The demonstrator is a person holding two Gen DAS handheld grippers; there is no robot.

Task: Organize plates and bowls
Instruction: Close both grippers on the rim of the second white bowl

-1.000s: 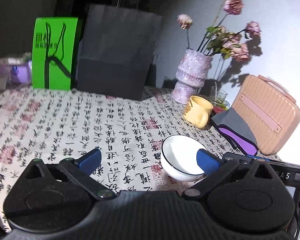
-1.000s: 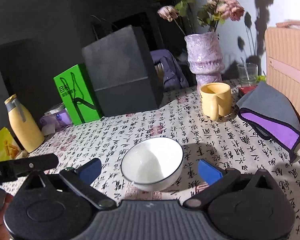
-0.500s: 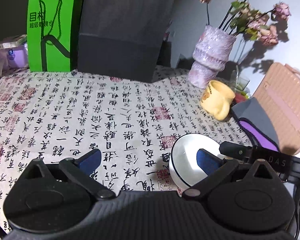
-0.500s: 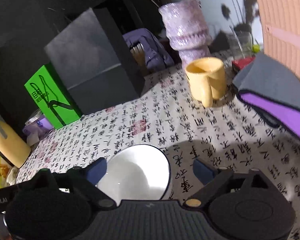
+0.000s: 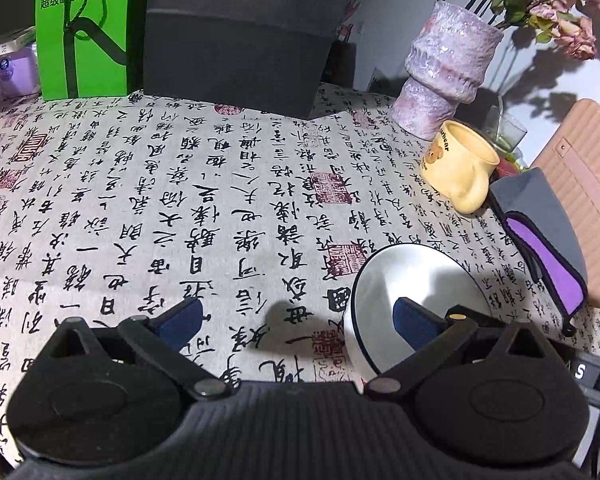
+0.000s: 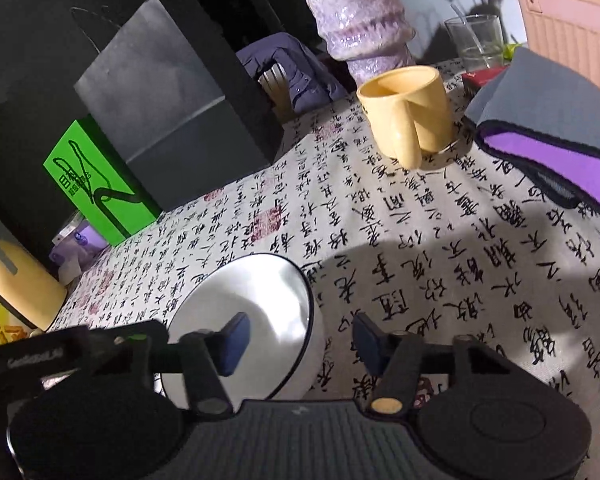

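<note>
A white bowl with a dark rim sits on the calligraphy tablecloth near its front edge. My left gripper is open; its right finger is inside the bowl and its left finger stands over the cloth. In the right wrist view the same bowl is low at the left. My right gripper is open and straddles the bowl's right wall, left finger inside, right finger outside. No plates are in view.
A yellow mug, a purple vase of dried flowers and a glass stand behind. A grey-purple cloth and pink case lie right. A dark bag, green bag and yellow bottle stand left.
Both grippers have moved down and in on the bowl. The right gripper went from framing the whole bowl to straddling its right wall. The left gripper's right finger now reaches inside the bowl.
</note>
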